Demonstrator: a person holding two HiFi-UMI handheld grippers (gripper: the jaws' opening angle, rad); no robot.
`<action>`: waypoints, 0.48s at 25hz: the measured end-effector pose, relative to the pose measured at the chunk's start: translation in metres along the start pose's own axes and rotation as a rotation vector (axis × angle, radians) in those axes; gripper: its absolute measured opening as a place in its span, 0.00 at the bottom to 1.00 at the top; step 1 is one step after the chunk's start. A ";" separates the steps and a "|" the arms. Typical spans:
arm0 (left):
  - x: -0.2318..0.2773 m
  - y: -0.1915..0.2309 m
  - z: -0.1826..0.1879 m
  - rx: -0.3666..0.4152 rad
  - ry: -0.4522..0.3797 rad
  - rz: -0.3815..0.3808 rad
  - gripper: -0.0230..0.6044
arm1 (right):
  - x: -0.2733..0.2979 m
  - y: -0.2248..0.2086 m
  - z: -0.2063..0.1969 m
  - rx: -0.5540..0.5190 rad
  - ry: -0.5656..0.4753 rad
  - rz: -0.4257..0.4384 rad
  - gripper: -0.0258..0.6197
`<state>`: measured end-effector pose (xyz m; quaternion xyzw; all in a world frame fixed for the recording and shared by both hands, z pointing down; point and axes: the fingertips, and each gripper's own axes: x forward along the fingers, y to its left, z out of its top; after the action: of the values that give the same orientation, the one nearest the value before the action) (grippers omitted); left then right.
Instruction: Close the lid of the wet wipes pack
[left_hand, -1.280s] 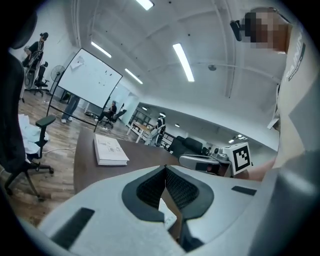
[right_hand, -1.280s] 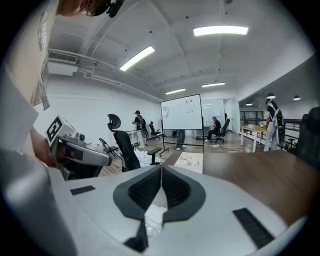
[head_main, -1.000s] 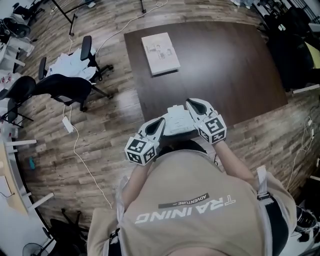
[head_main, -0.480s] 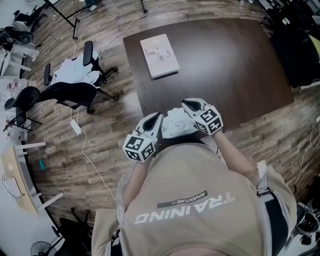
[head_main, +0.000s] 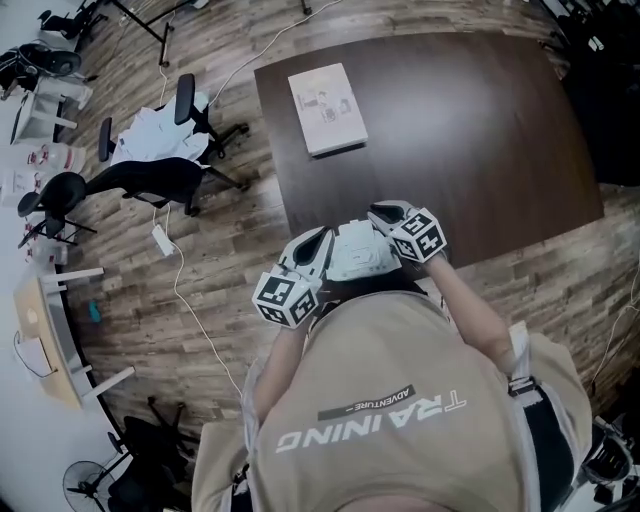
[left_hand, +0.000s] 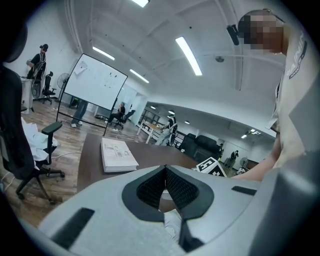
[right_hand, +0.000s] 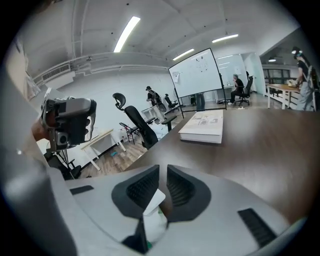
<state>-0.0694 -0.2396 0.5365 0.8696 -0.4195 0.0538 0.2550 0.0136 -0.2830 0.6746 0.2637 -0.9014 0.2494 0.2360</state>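
The white wet wipes pack (head_main: 355, 250) sits at the near edge of the dark table (head_main: 480, 130), between my two grippers. My left gripper (head_main: 318, 243) is at the pack's left end. In the left gripper view its jaws (left_hand: 165, 170) meet at the tips, with a white bit of the pack (left_hand: 172, 222) pinched lower down. My right gripper (head_main: 385, 215) is at the pack's right end. In the right gripper view its jaws (right_hand: 163, 172) stand nearly together on a white flap of the pack (right_hand: 152, 200). Whether the lid is up or down is hidden.
A white book (head_main: 327, 108) lies at the far left of the table, also seen as the book (left_hand: 118, 155) and the book (right_hand: 205, 126). Office chairs (head_main: 150, 175) and a cable (head_main: 185, 310) are on the wooden floor to the left.
Both grippers stay on the pack at the table's near edge. The head camera has drifted a little, so everything sits slightly lower and to the right.
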 end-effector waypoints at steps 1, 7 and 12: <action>0.002 0.000 0.000 -0.006 -0.002 0.007 0.05 | 0.003 0.000 -0.004 0.000 0.017 0.016 0.07; 0.010 0.004 -0.003 -0.036 -0.015 0.041 0.05 | 0.024 -0.001 -0.025 0.033 0.114 0.109 0.20; 0.016 0.012 -0.008 -0.080 -0.021 0.067 0.05 | 0.029 0.000 -0.040 0.032 0.186 0.164 0.20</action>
<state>-0.0670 -0.2530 0.5526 0.8446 -0.4530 0.0365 0.2831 0.0042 -0.2706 0.7213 0.1685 -0.8900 0.3058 0.2933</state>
